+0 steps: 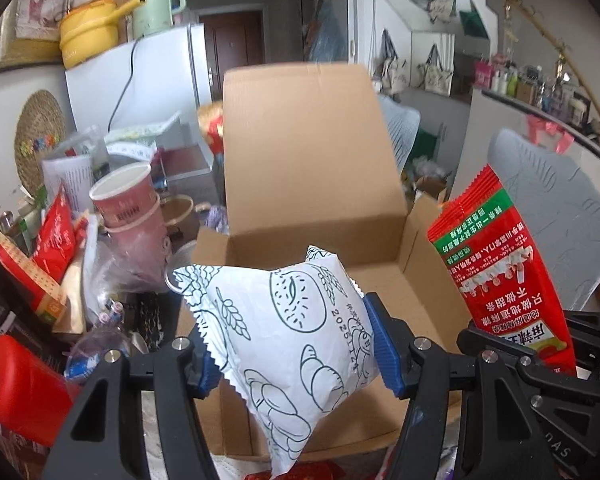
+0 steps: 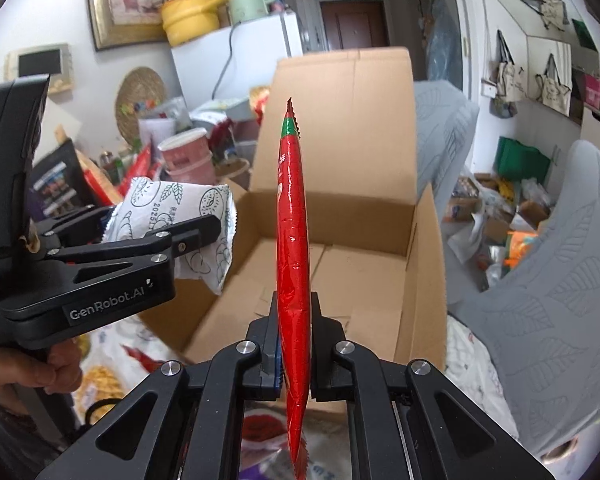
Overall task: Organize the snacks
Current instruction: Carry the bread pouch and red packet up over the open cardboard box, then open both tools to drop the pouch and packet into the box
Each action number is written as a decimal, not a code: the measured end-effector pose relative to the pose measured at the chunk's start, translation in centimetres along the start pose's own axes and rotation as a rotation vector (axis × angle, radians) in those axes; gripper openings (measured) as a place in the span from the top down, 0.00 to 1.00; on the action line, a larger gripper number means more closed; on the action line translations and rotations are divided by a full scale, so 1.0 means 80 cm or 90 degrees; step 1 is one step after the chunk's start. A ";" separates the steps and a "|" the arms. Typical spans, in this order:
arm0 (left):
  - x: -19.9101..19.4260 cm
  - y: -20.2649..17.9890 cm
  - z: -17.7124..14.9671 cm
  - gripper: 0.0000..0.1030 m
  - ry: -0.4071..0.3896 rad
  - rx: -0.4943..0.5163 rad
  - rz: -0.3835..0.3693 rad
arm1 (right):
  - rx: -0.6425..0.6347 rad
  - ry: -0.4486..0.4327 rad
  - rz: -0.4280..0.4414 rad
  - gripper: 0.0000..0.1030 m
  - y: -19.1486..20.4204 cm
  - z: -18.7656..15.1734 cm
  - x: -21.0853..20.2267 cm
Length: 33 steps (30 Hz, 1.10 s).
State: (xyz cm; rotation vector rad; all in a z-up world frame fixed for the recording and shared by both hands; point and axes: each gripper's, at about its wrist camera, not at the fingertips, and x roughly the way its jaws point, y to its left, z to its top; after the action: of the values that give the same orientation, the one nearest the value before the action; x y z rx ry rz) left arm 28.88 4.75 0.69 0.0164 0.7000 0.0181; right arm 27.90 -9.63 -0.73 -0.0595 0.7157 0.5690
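Left wrist view shows the left gripper [image 1: 296, 356] with its fingers [image 1: 384, 344] partway apart, pressed on both sides of a puffy white snack bag [image 1: 284, 340] printed with bread drawings, held over the near edge of an open cardboard box [image 1: 312, 152]. The right gripper [image 2: 294, 354] has its fingers nearly together, pinching a flat red packet [image 2: 294, 240] upright over the same box. Only the left view shows the red packet's printed face; only the right view shows a hand [image 2: 56, 368] on the left gripper's handle.
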 end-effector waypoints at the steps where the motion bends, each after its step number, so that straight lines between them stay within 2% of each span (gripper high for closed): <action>1: 0.007 0.000 -0.002 0.41 0.010 0.000 0.003 | -0.002 0.007 -0.004 0.91 -0.001 -0.001 0.008; 5: 0.031 -0.004 -0.008 0.41 0.042 0.013 0.012 | -0.008 0.019 0.005 0.91 -0.005 -0.005 0.024; 15: 0.078 -0.016 -0.025 0.39 0.124 0.050 0.044 | -0.005 0.057 -0.018 0.91 -0.014 -0.008 0.050; 20: 0.074 -0.020 -0.027 0.39 0.111 0.076 0.066 | -0.003 0.060 -0.026 0.90 -0.015 -0.008 0.053; 24: 0.077 -0.021 -0.024 0.39 0.123 0.082 0.080 | -0.004 0.061 -0.038 0.90 -0.012 -0.007 0.050; 33: 0.051 -0.016 -0.013 0.39 0.105 0.048 0.065 | -0.005 0.044 -0.055 0.90 -0.011 -0.004 0.020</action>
State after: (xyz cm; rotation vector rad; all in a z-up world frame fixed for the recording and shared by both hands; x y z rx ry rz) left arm 31.37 3.56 -2.76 0.1236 0.8645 0.0927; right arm 29.13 -9.72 -2.14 -0.1169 0.7742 0.4884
